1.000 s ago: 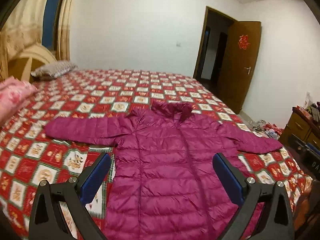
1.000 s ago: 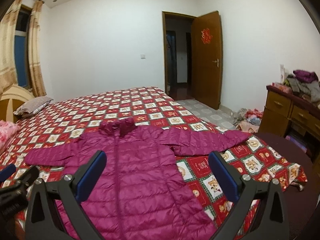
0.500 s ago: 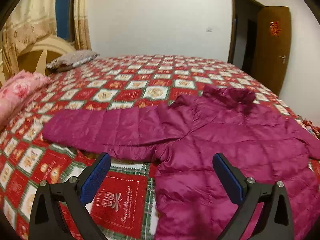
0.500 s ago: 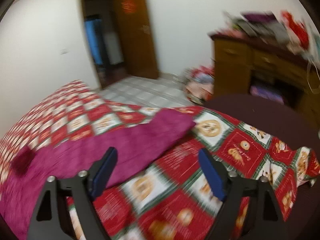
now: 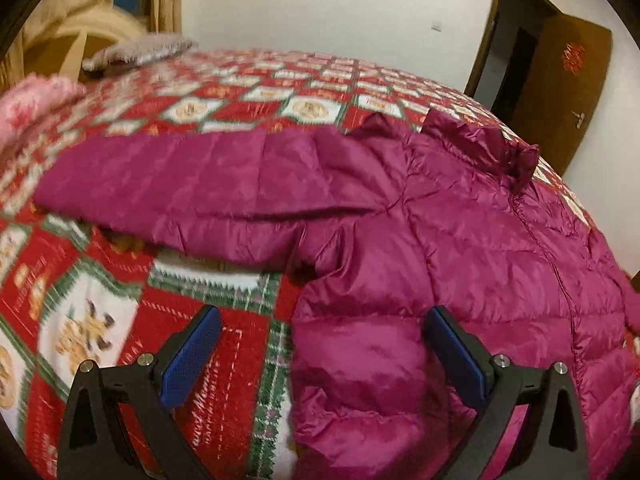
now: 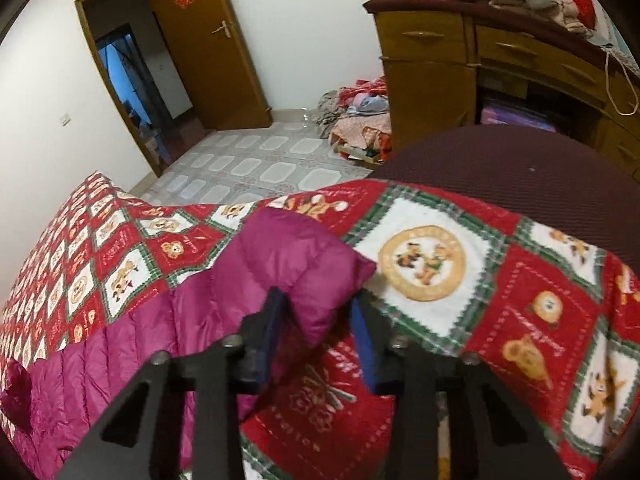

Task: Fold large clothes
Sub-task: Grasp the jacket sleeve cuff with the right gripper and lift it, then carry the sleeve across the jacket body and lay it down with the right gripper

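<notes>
A magenta quilted down jacket [image 5: 460, 248] lies spread face up on a bed with a red patterned quilt [image 5: 92, 300]. My left gripper [image 5: 320, 344] is open, low over the jacket's left side edge below the armpit, with the left sleeve [image 5: 180, 188] stretched out ahead. In the right wrist view my right gripper [image 6: 320, 312] is closed on the cuff end of the jacket's right sleeve [image 6: 304, 264], near the bed's right edge. The collar [image 5: 480, 140] sits at the far side.
A pink blanket [image 5: 36, 100] and grey pillow [image 5: 140, 50] lie at the headboard end. A wooden dresser [image 6: 500, 68] piled with clothes, a dark round seat [image 6: 500, 160] and a heap of clothes on the tiled floor [image 6: 360, 116] stand to the right. The door [image 6: 208, 48] is open.
Both grippers dropped toward the bed. The left moved close over the jacket's left side. The right swung to the right sleeve end and its jaws closed on the cuff.
</notes>
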Demonstrator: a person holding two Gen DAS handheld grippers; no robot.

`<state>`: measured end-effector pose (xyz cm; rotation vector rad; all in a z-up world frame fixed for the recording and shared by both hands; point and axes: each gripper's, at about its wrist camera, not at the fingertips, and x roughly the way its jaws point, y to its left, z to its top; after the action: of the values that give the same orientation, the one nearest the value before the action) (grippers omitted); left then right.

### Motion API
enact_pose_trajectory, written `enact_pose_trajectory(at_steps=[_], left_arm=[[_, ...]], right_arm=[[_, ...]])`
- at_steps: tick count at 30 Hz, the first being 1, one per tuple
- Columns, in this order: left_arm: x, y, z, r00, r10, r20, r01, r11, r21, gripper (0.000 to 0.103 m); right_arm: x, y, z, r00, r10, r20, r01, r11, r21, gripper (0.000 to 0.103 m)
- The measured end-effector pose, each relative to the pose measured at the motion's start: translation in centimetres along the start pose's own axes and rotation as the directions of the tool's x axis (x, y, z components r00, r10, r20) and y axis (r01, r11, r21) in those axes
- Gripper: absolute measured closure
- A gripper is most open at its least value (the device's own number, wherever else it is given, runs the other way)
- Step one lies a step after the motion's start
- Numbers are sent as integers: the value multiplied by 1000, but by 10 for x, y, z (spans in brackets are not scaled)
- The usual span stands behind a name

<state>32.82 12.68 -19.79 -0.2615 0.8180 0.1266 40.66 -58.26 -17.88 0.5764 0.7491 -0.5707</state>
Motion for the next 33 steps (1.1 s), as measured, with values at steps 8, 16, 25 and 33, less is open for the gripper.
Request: enact_pose_trajectory(at_steps=[8, 16, 25, 33], left_arm=[[3, -4, -1, 1000, 20, 2, -20, 1000, 8, 1], [3, 0, -2, 1000, 2, 7, -2, 1000, -6, 1], [1, 7, -3, 999, -34, 18, 34, 999, -33, 1], [0, 9, -3, 998, -50, 28, 52, 998, -45, 1]], right_arm=[[-20, 22, 12, 997, 50, 65, -44, 994, -97, 93], [-124, 119, -4, 948, 271, 168, -194, 908, -370, 93], [-206, 249, -105, 858, 512, 47, -375, 686, -623, 93], [-215, 322, -206, 787, 604, -125, -492, 494, -717, 93]])
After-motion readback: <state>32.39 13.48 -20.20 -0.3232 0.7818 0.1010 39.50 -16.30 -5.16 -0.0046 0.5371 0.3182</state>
